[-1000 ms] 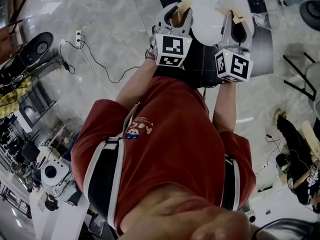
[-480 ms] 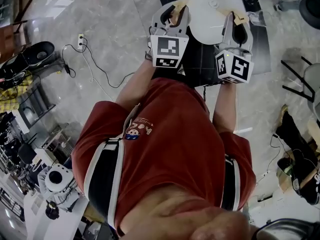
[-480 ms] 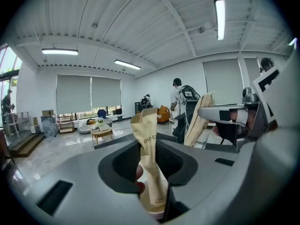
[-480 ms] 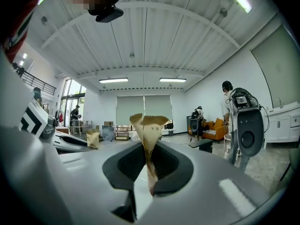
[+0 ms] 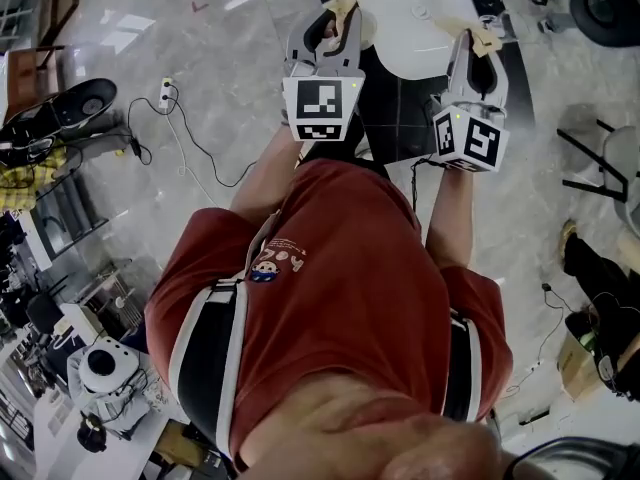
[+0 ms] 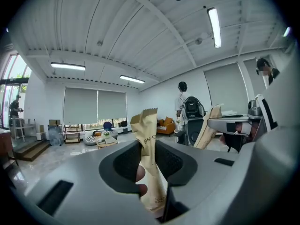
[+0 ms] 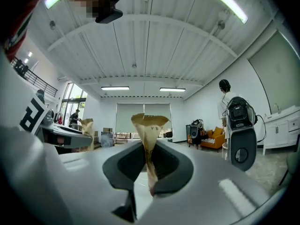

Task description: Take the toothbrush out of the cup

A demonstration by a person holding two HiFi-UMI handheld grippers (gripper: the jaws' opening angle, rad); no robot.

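No view shows me the toothbrush or cup; with the left tongs (image 5: 336, 16) just tightening on a paper sachet (image 6: 148, 158) and the right tongs (image 5: 479, 44) clamped on a second sachet (image 7: 148, 137), I expect neither to grasp the brush cleanly.

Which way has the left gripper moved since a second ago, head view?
Yes: the left gripper went leftward, away from the round white table. Its jaws have just been closing, with the tan packet gripped between them.
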